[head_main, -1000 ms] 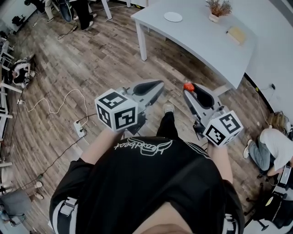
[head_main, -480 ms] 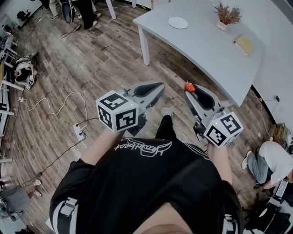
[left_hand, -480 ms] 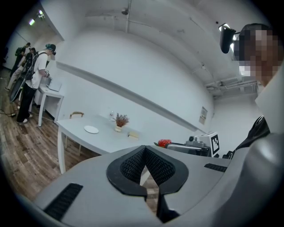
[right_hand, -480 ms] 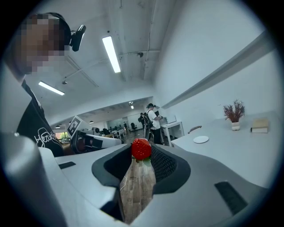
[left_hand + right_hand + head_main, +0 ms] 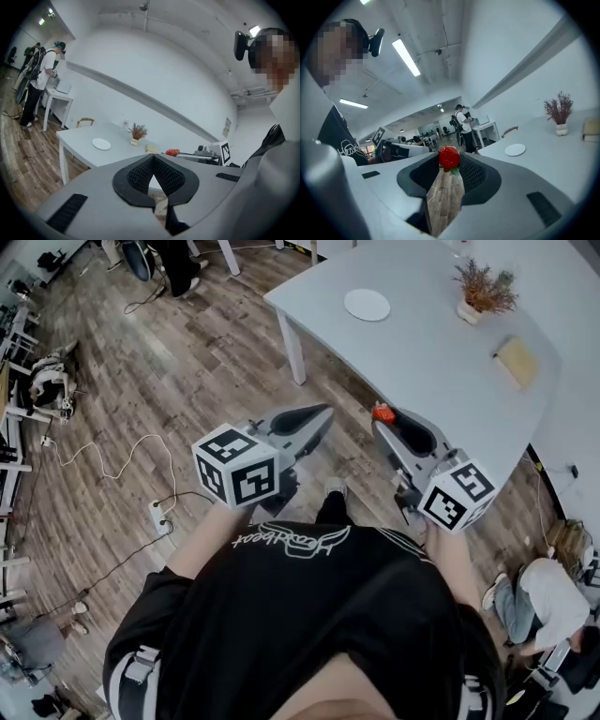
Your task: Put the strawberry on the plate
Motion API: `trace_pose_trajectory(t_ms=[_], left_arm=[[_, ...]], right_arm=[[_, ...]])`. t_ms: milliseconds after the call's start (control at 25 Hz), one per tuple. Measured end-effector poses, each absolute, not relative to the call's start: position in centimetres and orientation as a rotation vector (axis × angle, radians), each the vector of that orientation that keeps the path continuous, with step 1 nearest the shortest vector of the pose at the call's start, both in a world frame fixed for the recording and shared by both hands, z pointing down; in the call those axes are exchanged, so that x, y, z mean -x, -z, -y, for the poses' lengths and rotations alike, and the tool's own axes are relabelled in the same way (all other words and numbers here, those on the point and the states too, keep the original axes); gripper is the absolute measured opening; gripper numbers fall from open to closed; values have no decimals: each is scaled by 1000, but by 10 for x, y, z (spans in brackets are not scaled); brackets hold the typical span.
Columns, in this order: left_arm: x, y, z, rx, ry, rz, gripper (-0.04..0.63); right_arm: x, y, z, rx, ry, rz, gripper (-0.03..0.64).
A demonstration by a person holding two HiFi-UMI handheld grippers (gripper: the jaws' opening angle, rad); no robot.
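- Two grippers: the right gripper clamps a small red strawberry at its jaw tips; the left gripper has its jaws together, empty.
- Round white plate lies far ahead of the strawberry, on the pale grey table.

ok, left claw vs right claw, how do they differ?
Left claw is empty; right claw grips the strawberry at its tips. Left claw's jaws meet at the tips; right claw's stand apart round the strawberry. Both aim at the table with the plate.
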State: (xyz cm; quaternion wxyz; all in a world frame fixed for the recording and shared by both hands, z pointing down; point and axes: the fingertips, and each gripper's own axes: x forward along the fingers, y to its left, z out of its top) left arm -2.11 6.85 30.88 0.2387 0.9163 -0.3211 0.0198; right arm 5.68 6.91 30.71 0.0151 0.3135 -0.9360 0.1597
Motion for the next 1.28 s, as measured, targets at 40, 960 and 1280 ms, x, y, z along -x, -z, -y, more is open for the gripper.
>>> trace_pose_trajectory(t_ms=[40,960,1280], left_arm=[[19,-307,-51,-2506,-50,892,6],[-36,-290,131,-2535,-82,964,6],[-35,-294,150,-2550,-82,942,6]], right_arm=[[-60,-306,-52,-971,-488,2906,130],[-117,-284,134,-945,-402,2957,130],[-116,-284,149,-971,-376,2945,130]])
